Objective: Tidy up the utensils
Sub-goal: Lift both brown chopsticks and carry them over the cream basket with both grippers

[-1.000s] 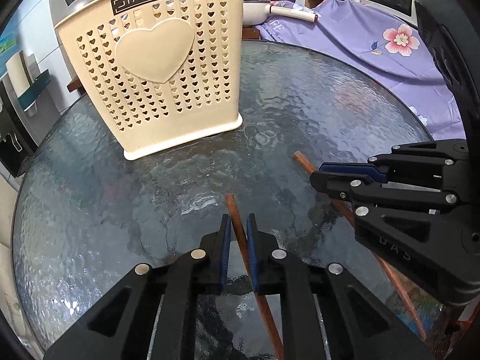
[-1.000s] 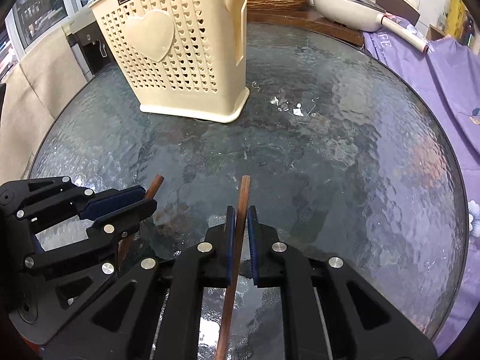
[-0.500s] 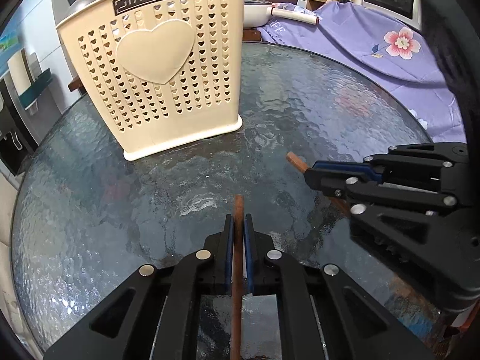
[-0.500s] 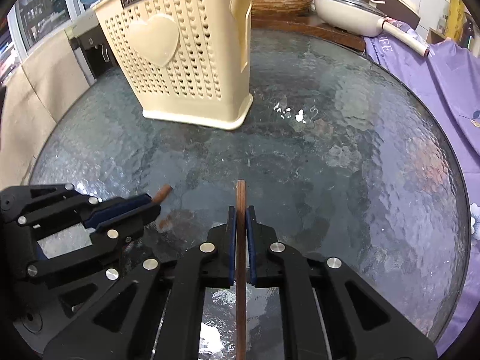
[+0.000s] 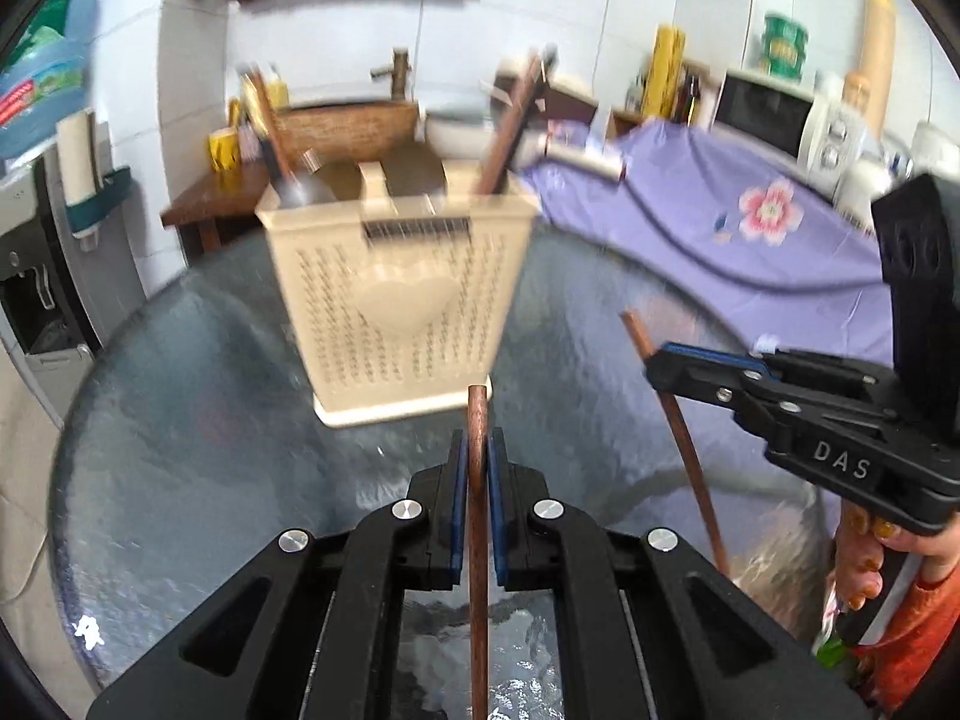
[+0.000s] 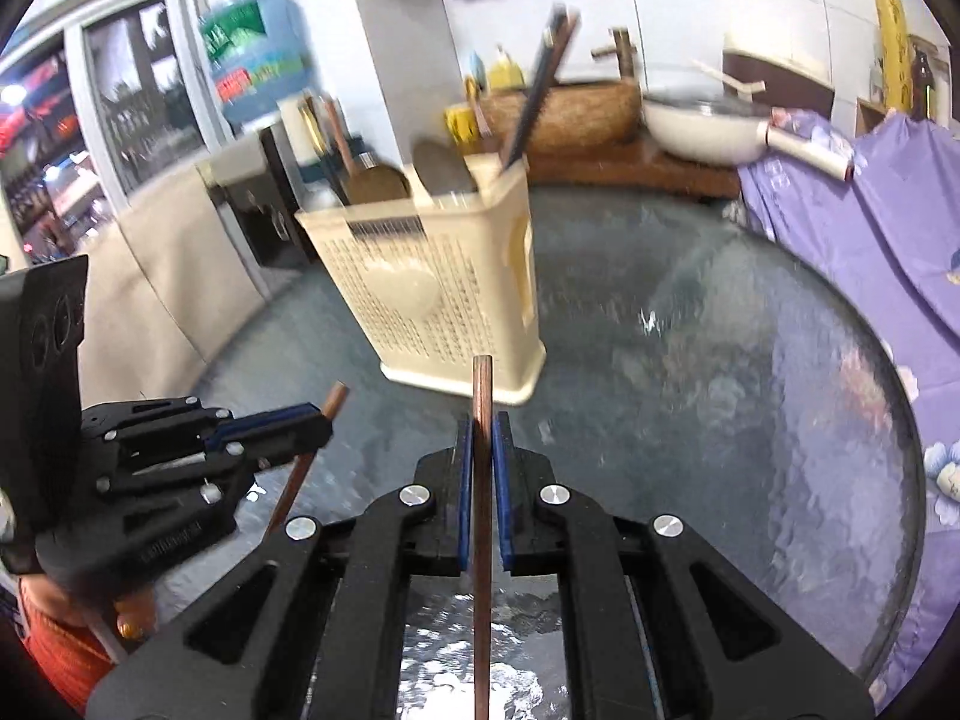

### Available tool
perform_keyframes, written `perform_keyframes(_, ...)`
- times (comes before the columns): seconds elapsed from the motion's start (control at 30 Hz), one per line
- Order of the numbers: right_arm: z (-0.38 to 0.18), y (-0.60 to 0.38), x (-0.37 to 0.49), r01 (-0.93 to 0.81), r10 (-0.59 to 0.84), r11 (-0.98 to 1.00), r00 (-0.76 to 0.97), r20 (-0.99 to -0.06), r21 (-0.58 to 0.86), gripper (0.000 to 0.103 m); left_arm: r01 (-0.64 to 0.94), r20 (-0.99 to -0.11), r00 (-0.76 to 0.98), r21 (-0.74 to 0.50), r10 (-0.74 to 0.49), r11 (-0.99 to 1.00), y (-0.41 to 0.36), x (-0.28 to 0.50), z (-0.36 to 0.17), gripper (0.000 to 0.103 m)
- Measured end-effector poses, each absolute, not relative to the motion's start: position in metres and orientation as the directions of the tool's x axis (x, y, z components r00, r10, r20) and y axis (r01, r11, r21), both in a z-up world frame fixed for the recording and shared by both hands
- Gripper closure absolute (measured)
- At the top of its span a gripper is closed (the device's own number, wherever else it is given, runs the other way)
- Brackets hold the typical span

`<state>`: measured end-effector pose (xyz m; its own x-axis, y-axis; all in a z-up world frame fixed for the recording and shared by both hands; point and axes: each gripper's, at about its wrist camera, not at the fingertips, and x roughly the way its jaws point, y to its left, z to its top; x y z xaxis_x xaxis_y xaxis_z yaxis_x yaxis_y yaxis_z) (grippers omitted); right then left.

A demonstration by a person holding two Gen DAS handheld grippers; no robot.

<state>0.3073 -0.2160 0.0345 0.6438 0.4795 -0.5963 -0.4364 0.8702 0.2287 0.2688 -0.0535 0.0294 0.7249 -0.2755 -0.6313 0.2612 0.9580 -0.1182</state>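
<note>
Each gripper clamps one thin brown wooden chopstick: the left gripper point(image 5: 474, 462) pinches the left chopstick point(image 5: 478, 516), the right gripper point(image 6: 482, 450) the right chopstick point(image 6: 482, 480). The cream perforated plastic utensil basket point(image 5: 399, 294) stands at twelve o'clock on the round textured-glass table point(image 5: 180, 420). The sticks look slim and smooth, so they could pivot in the fingers, strike the basket's rim, or foul the utensils already standing inside.

A round counter point(image 5: 180, 420) of dark textured glass fills mid-frame; a cream perforated utensil basket point(image 5: 396, 300) stands on it, centre.
</note>
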Motion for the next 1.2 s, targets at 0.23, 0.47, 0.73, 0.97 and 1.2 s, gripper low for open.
perform_keyframes(0.23,0.096,-0.228,0.278,-0.507,0.551,0.831,0.686,-0.476,0.23,0.096,0.27,-0.514,0.801,-0.15,-0.308,0.951,-0.03,0.241,0.087,0.096)
perform_keyframes(0.47,0.12,-0.224,0.269,-0.536,0.558,0.823,0.701,-0.445,0.187,0.096,0.263,-0.469,0.833,-0.128,-0.292,0.956,-0.03,0.232,0.105,0.096)
perform_keyframes(0.73,0.126,-0.216,0.274,-0.54,0.555,0.823,0.699,-0.451,0.177,0.096,0.264,-0.472,0.831,-0.133,-0.296,0.955,-0.025,0.238,0.107,0.096)
perform_keyframes(0.97,0.136,-0.211,0.274,-0.55,0.558,0.82,0.704,-0.44,0.16,0.096,0.272,-0.451,0.84,-0.129,-0.301,0.953,-0.021,0.239,0.12,0.096)
perform_keyframes(1.2,0.166,-0.201,0.29,-0.56,0.561,0.816,0.71,-0.426,0.141,0.096,0.296,-0.4,0.862,-0.102,-0.311,0.95,-0.021,0.247,0.161,0.096)
